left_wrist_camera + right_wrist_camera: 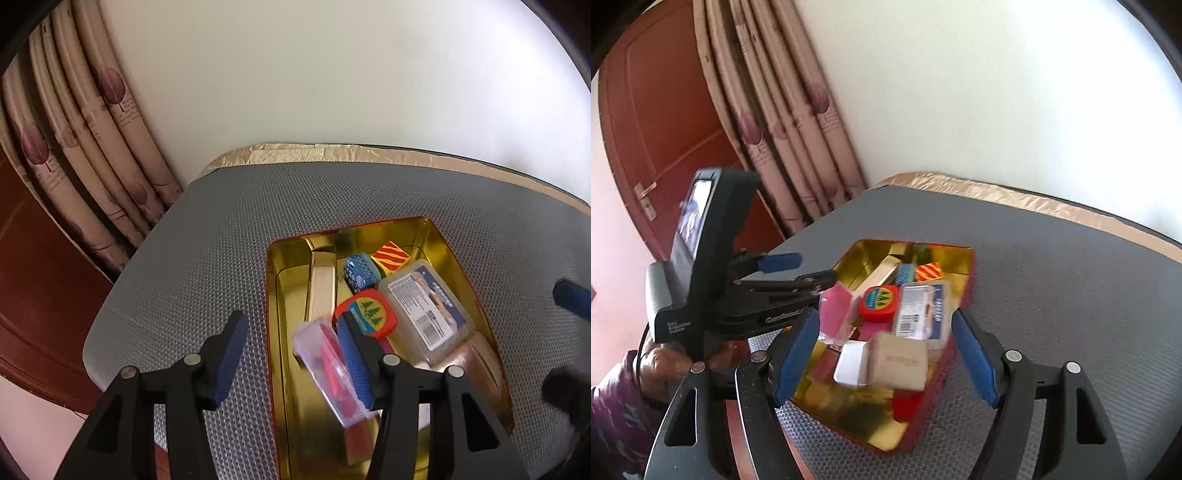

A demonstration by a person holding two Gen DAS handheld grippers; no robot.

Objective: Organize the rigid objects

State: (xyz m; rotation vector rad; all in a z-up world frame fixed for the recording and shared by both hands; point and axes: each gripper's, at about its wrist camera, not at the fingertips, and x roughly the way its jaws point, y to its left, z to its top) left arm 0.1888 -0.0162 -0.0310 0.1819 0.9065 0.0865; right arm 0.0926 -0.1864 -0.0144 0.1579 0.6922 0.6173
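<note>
A gold tin tray [291, 369] [857, 417] with a red rim sits on the grey mat. It holds a clear case with red contents [332, 373] [834, 314], a round red, yellow and blue box [369, 312] [881, 301], a clear labelled box [424, 310] [923, 314], a blue dotted piece [358, 271], a red-and-yellow striped block [389, 256] [929, 271], a cream bar [321, 288] and a tan box [897, 362]. My left gripper [291, 354] [798, 269] is open, its right finger inside the tray beside the clear case. My right gripper [886, 362] is open above the tray's near end.
The grey dotted mat [207, 258] [1052, 295] covers a table with a gold cloth edge [332, 153] at the back. A patterned curtain [92, 166] and a red-brown door [665, 110] stand to the left. A white wall is behind.
</note>
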